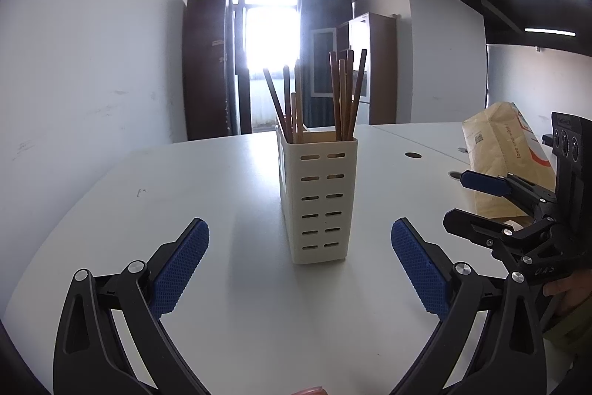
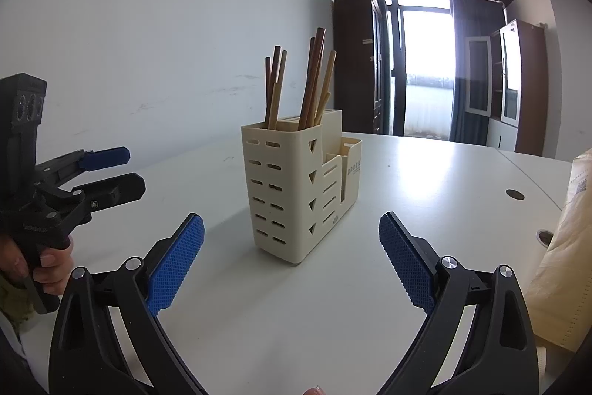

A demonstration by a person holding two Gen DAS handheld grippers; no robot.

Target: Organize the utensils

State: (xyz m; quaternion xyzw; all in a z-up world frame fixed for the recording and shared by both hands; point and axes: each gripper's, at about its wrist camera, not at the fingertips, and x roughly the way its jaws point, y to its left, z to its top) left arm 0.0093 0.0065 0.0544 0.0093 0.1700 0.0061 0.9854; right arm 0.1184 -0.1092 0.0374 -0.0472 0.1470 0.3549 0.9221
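A white table (image 1: 222,284) fills the lower half of both wrist views, set against a plain white wall (image 1: 92,62). At its right side a tan paper bag (image 1: 507,158) stands near the edge.

Near the middle of the table stands a cream utensil holder (image 2: 292,187), upright, with rows of slots in its narrow end and triangular cut-outs along its stepped side. Its tallest compartment holds a bundle of wooden chopsticks (image 2: 310,87), which lean at slightly different angles and rise well above the rim. The lower compartments behind it look empty from the right wrist view, though their insides are only partly visible.

The left gripper (image 1: 299,269) sits low over the table, facing the slotted end of the holder. Its jaws are spread wide, with the blue ridged pads (image 1: 181,269) well apart on either side of the holder's base, touching nothing and holding nothing.

The right gripper (image 2: 292,261) faces the holder's corner from the other side, its jaws likewise spread wide with empty blue pads (image 2: 177,265) clear of the holder. Each gripper also appears at the edge of the other's view, with its jaws parted and nothing between them, and a hand (image 2: 48,265) wrapped around the left one's grip.
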